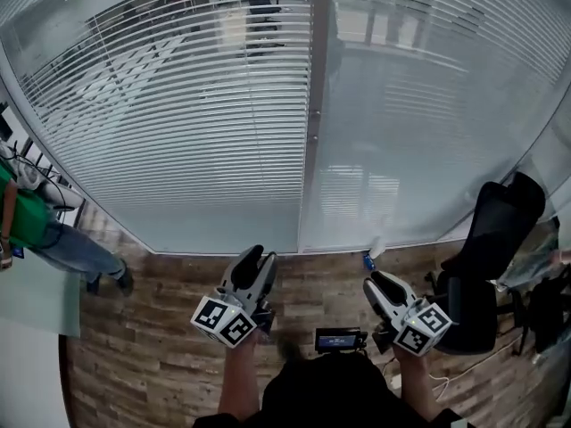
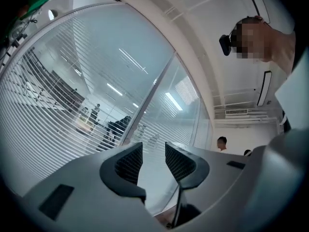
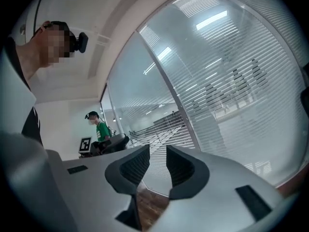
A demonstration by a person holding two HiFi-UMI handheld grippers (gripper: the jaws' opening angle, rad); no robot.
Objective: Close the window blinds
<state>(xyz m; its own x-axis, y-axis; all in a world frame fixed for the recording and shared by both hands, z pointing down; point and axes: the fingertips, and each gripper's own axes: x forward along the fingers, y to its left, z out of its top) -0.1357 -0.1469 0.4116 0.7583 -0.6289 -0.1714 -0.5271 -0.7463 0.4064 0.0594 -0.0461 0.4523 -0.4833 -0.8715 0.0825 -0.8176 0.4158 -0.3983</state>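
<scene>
Far L: person in green top (image 1: 27,221) standing on wood floor (image 1: 161,328). Left gripper (image 1: 260,259) held low before the glass, jaws apart, nothing btwn them. Window blinds (image 1: 178,123) ahead of and above both grippers, well apart from either. L pane's slats show room behind through gaps; right pane (image 1: 428,132) looks milkier. Right gripper (image 1: 379,282) also parted, nothing btwn. Black office chair (image 1: 495,239) far R.

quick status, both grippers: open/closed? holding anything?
Left gripper: open, empty.
Right gripper: open, empty.
</scene>
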